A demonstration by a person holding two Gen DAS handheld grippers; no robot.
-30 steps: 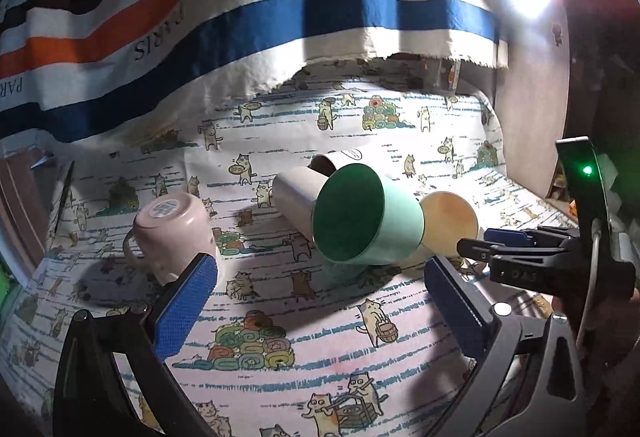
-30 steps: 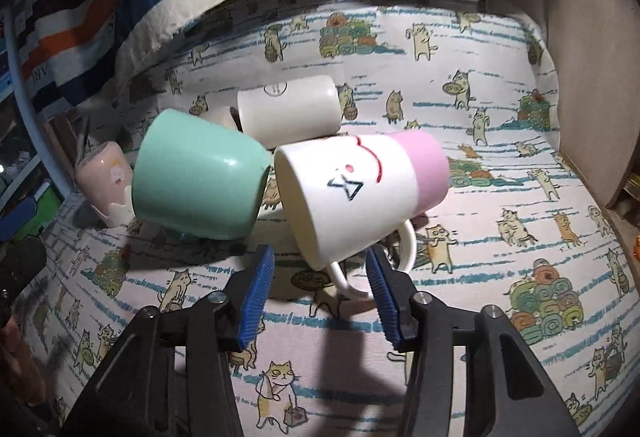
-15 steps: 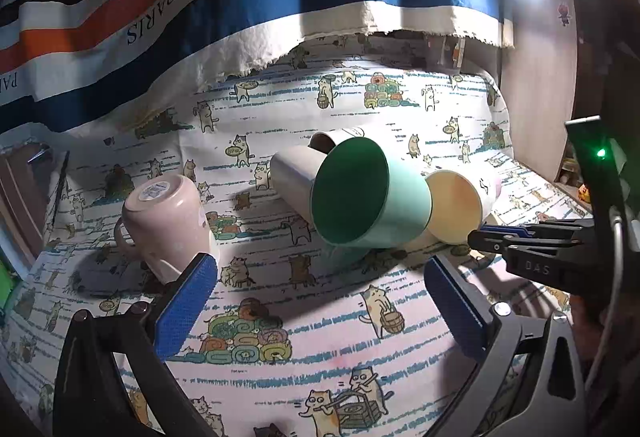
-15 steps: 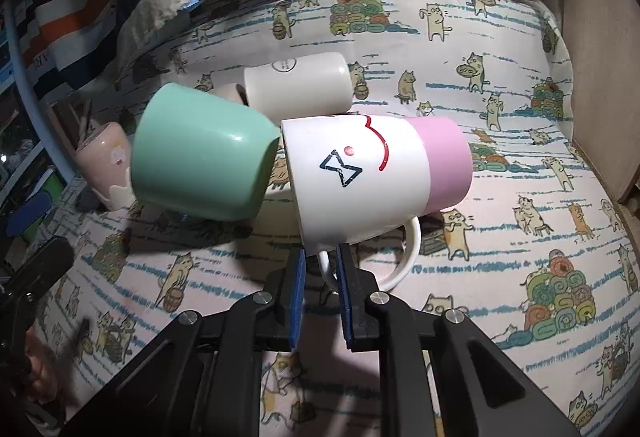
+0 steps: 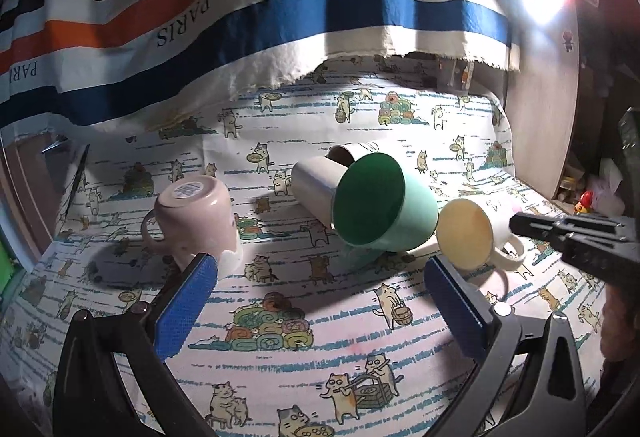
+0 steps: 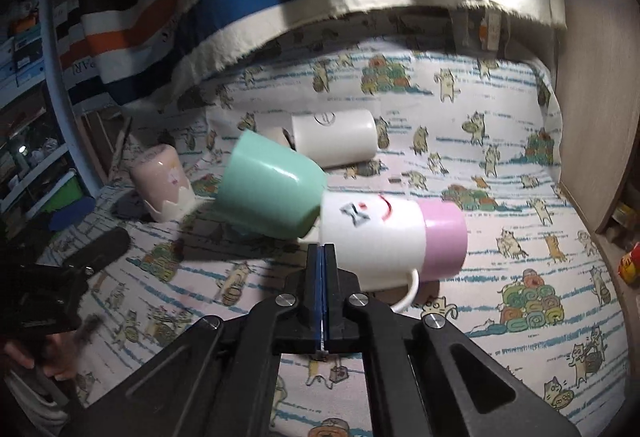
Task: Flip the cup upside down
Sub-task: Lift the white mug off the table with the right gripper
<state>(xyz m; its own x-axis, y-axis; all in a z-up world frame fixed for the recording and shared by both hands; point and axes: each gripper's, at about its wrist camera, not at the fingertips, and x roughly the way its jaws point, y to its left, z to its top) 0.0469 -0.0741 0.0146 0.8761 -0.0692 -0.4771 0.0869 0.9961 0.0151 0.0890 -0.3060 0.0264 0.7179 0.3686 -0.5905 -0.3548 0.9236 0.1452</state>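
A white mug with a pink base and a drawn face (image 6: 384, 233) lies on its side on the cat-print cloth; in the left wrist view (image 5: 466, 233) its cream inside faces me. My right gripper (image 6: 323, 257) is shut just in front of the mug's wall, beside its handle (image 6: 410, 291); nothing shows between the pads. It also shows in the left wrist view (image 5: 520, 226). My left gripper (image 5: 320, 297) is open and empty, well short of the cups.
A mint green cup (image 5: 380, 205) lies tilted against the white mug. A plain white cup (image 6: 334, 143) lies on its side behind. A pink mug (image 5: 192, 221) stands upside down at left. A striped cloth (image 5: 280, 5) hangs at the back; a wooden panel (image 6: 592, 117) stands right.
My right gripper has closed from wide open to fully shut and pulled back a little from the white mug. The left gripper has drifted back slightly.
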